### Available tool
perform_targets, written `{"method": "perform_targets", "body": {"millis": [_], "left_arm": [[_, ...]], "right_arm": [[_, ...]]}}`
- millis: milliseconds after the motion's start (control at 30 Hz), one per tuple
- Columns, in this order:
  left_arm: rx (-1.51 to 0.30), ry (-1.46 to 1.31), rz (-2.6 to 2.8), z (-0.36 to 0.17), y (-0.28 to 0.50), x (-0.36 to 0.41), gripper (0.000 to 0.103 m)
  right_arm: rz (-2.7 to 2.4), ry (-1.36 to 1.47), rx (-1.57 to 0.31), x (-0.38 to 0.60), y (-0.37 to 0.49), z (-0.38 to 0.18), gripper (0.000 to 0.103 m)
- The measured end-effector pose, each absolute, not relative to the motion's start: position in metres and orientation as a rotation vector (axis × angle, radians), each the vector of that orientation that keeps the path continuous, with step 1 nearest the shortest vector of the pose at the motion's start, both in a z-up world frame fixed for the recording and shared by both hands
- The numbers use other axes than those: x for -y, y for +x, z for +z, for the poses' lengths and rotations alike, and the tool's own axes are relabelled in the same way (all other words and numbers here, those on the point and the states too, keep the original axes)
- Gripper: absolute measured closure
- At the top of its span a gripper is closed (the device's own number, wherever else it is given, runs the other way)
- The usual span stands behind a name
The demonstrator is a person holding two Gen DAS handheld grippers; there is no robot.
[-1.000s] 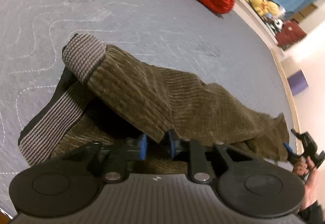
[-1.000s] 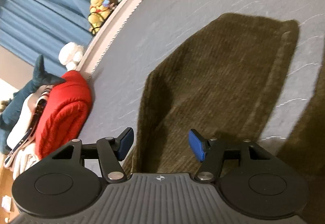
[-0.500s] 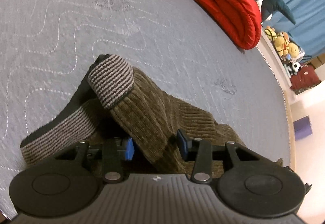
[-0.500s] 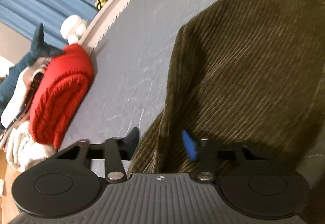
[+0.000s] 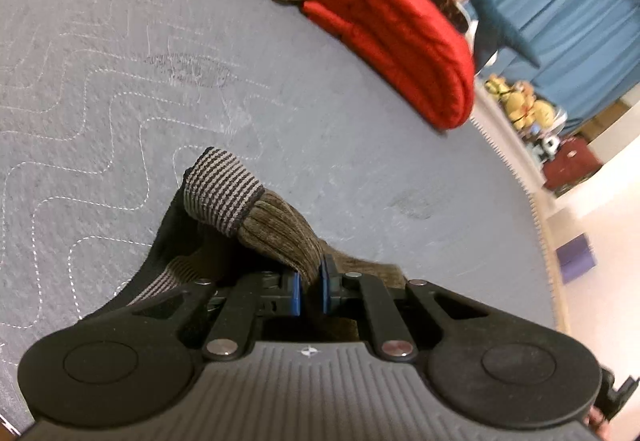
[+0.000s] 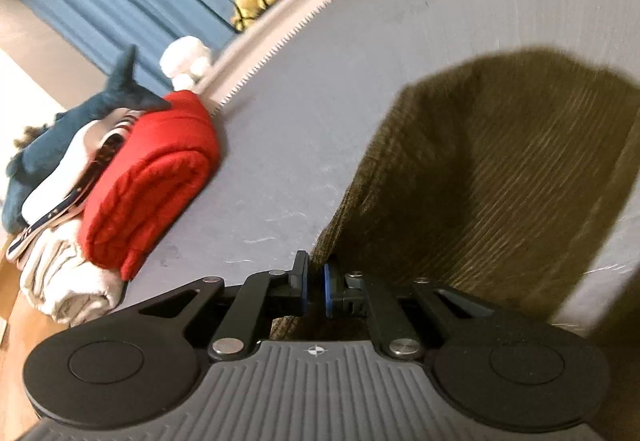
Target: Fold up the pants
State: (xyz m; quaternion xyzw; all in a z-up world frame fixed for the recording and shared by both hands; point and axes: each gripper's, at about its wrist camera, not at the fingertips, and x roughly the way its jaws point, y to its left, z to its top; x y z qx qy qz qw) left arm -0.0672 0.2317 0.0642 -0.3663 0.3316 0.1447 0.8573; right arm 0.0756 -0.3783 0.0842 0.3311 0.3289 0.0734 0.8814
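Left wrist view: the left gripper [image 5: 310,287] clamps the pants [image 5: 276,233] near the striped waistband [image 5: 222,193]. The right gripper [image 6: 316,291] pinches the leg edge, fabric running ahead over the grey mat [image 5: 120,41].

Both grippers close from open. The left gripper [image 5: 309,289] now clamps a bunched fold of the pants [image 5: 276,229] below the striped waistband [image 5: 222,193]. The right gripper [image 6: 316,289] now pinches the pants edge, lifting the fabric.
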Motion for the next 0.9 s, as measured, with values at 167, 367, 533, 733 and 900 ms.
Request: {"method": "perform_targets", "body": {"millis": [167,367,533,733,900], "left_arm": [[-0.741,-0.807,0.286,0.063,-0.098,-0.255,0.093],[-0.959,-0.711,0.268,0.038,-0.101,-0.262,0.076],[-0.890,-0.493,0.413,0.059,-0.098,-0.246,0.032],[-0.802,-0.415,0.347,0.073,-0.085,-0.215,0.032],[-0.829,-0.317,0.235,0.065,-0.067,-0.177,0.038]], "right_arm": [[0.192,0.481,-0.774,0.382,0.008,0.123,0.096],[0.363,0.190,-1.080,0.390,-0.064,0.083,0.093],[0.299,0.244,-1.103,0.435,-0.068,0.060,0.084],[0.096,0.330,-0.747,0.473,-0.042,0.112,0.048],[0.049,0.252,-0.749,0.459,0.000,0.091,0.043]]}}
